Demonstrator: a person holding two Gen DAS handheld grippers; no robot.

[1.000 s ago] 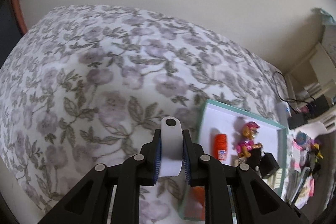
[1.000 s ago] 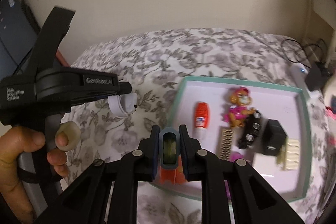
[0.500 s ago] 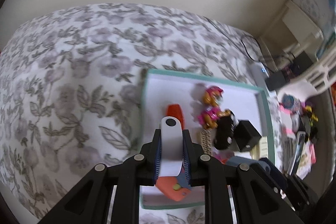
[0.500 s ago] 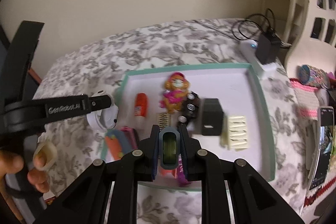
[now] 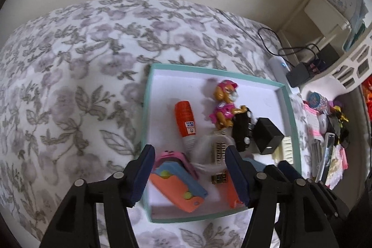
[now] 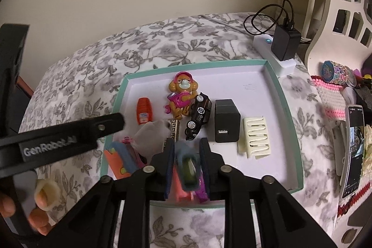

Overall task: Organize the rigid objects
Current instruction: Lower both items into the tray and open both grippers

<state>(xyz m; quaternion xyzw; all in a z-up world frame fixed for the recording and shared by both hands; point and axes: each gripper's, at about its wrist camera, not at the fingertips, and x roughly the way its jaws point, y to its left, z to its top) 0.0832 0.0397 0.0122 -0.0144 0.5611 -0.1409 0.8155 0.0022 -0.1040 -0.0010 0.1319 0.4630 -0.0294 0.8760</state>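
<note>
A teal tray with a white floor lies on the flowered bedspread. In it are an orange tube, a dog figure, a black toy car, a black charger, a cream hair claw and an orange-and-blue toy. My left gripper is open above the tray's near left corner. Below it a white roll shows as a blur over the tray floor. My right gripper hangs over the tray's near edge, shut on a blurred blue-and-green object.
A white power strip with a black plug and cable sits past the tray's far right corner. A phone, a pink knitted piece and small clutter lie to the right. A white shelf stands beyond. A hand holds the left gripper.
Both grippers moved right from the bedspread to over the tray. My left gripper opened and let go of the white roll, which drops toward the tray. The right fingers stand slightly wider.
</note>
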